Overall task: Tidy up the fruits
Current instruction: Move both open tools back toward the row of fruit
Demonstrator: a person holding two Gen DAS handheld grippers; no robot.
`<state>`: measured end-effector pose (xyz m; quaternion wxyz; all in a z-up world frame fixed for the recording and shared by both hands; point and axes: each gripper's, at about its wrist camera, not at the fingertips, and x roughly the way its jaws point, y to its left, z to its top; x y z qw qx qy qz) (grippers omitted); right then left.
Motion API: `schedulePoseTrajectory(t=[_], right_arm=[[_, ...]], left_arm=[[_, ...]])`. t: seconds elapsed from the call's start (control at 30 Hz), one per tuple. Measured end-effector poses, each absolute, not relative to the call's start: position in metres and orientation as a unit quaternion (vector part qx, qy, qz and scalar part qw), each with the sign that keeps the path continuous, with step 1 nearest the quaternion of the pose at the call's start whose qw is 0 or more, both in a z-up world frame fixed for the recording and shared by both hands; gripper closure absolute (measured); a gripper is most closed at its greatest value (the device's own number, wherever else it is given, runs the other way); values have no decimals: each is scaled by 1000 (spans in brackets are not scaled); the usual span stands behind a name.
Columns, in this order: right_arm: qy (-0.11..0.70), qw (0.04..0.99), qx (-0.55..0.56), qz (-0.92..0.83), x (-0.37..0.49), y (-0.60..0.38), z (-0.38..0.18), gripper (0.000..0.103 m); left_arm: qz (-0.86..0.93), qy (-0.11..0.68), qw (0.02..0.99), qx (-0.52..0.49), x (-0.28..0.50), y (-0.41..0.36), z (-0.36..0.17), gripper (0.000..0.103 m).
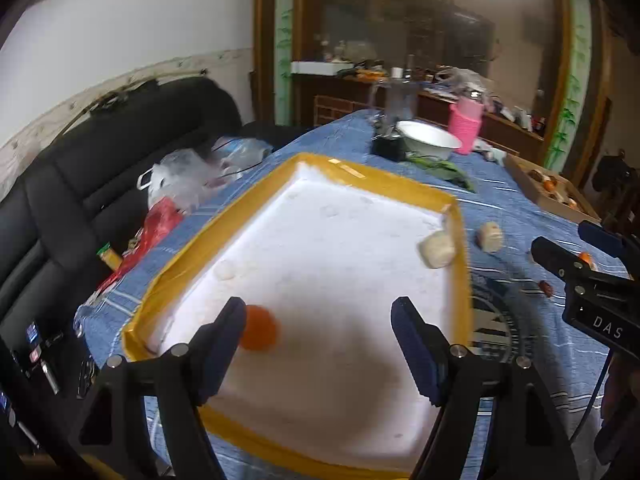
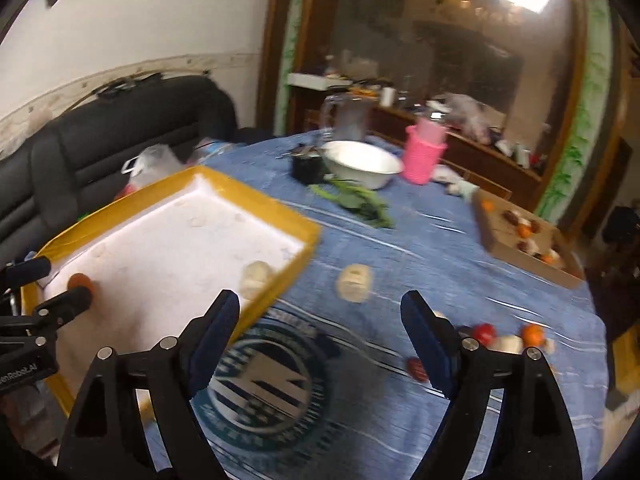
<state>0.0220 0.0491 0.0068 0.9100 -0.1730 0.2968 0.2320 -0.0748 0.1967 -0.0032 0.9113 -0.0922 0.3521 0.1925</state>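
A white foam tray with a yellow rim (image 1: 188, 256) (image 2: 256, 196) lies on the blue cloth. An orange fruit (image 1: 259, 328) (image 2: 79, 281) rests in its near left corner, just beyond my left gripper's (image 1: 318, 320) open, bare jaws. A pale peeled fruit (image 1: 437, 249) (image 2: 256, 276) sits against the tray's right wall. Another pale fruit (image 1: 490, 236) (image 2: 353, 282) lies on the cloth outside. My right gripper (image 2: 320, 314) (image 1: 568, 246) hovers open over the cloth with nothing between its fingers. Small red and orange fruits (image 2: 486, 332) lie to its right.
At the table's far end stand a white bowl (image 2: 362, 164), a pink basket (image 2: 424, 152), a glass jug (image 2: 346, 116) and green leaves (image 2: 356, 200). A cardboard box with fruits (image 2: 524, 236) sits at the right. A black sofa (image 1: 100, 160) with plastic bags lines the left.
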Motion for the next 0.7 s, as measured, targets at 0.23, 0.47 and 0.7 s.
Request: schedulePoseTrajectory(t=[0.23, 0.47, 0.7], right_arm=[[296, 925, -153, 181, 22, -6, 14, 19], [303, 932, -135, 145, 24, -54, 15, 18], [329, 930, -96, 131, 27, -112, 6, 14]], left_arm=[[151, 350, 922, -67, -63, 155, 4, 23], [119, 352, 928, -43, -50, 113, 8, 22], [92, 369, 924, -23, -35, 75, 1, 15]])
